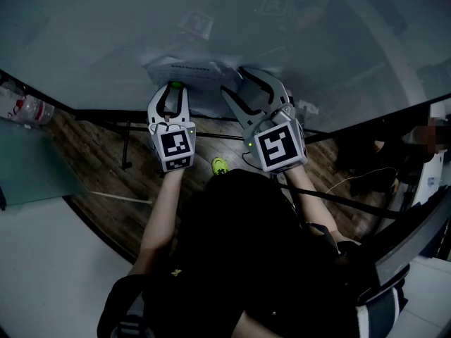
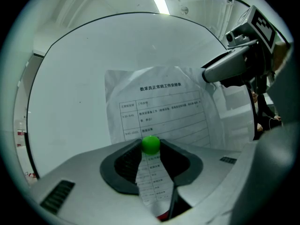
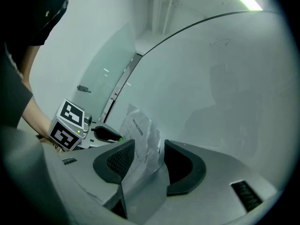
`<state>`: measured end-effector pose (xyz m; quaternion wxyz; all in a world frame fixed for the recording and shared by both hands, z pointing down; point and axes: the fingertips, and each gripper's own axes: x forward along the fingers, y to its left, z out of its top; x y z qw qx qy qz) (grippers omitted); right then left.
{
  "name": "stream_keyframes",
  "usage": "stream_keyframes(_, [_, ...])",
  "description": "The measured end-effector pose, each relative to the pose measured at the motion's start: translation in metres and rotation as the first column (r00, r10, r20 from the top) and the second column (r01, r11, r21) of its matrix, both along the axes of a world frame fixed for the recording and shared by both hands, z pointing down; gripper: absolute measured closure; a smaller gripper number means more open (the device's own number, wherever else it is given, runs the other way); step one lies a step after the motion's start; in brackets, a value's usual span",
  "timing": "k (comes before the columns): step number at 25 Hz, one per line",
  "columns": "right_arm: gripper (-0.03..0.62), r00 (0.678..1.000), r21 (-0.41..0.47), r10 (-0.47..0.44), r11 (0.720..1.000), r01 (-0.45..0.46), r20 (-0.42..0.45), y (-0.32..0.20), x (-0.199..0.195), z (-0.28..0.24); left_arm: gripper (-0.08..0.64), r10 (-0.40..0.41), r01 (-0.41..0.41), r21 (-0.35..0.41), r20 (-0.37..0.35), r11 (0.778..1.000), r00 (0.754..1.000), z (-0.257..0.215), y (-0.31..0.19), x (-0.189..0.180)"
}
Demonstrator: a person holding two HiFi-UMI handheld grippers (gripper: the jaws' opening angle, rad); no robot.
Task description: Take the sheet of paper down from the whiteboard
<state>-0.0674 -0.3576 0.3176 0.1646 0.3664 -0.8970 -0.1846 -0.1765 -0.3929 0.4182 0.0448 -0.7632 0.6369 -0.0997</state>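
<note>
Paper (image 2: 159, 102), one printed and creased sheet, lay against the lower part of the whiteboard (image 2: 70, 102), its bottom strip curling off the whiteboard and running back between the jaws of the left claw (image 2: 151, 148). On that lower edge sat a green magnet (image 2: 150, 144), the only fastening on the whiteboard that I could see, and the left claw's two tips looked closed on its sides, pointing level at the whiteboard. The right claw (image 3: 149, 146) stood at the paper's right edge with its jaws wide apart; the edge passed between them, close to one pad, but neither pad pinched it. By my reading, the step in hand was getting the magnet off without dropping or tearing the sheet. To do it well, the right claw probably needed to close on the paper's edge first, so the sheet had a hold once it came free of the whiteboard. The left claw should then draw the magnet straight away from the whiteboard, not slide it across, since sliding would likely drag and wrinkle the strip caught between its jaws.
</note>
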Motion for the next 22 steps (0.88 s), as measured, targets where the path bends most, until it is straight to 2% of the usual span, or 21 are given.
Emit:
stream_keyframes(11, [0.443,1.000,-0.004,-0.003,1.000,0.002,-0.010,-0.002,-0.004,0.003,0.410,0.000,0.000,0.007,-0.011,1.000,1.000,-0.004,0.002,0.001])
stream_keyframes(16, [0.492,1.000,-0.008,0.013,1.000,-0.013,-0.027,-0.006,-0.003,0.006,0.410,0.002,-0.002,0.005,-0.008,1.000,1.000,-0.004,0.002,0.000])
stream_keyframes(18, [0.556,0.999,-0.004,0.025,1.000,-0.025,-0.033,-0.009,-0.001,0.006,0.410,0.002,-0.002,0.003,-0.004,1.000,1.000,-0.004,0.002,0.000])
stream_keyframes(22, [0.572,1.000,-0.015,0.029,0.999,-0.029,-0.012,-0.011,0.003,0.004,0.411,0.003,-0.003,-0.001,-0.002,1.000,1.000,-0.003,0.001,0.000])
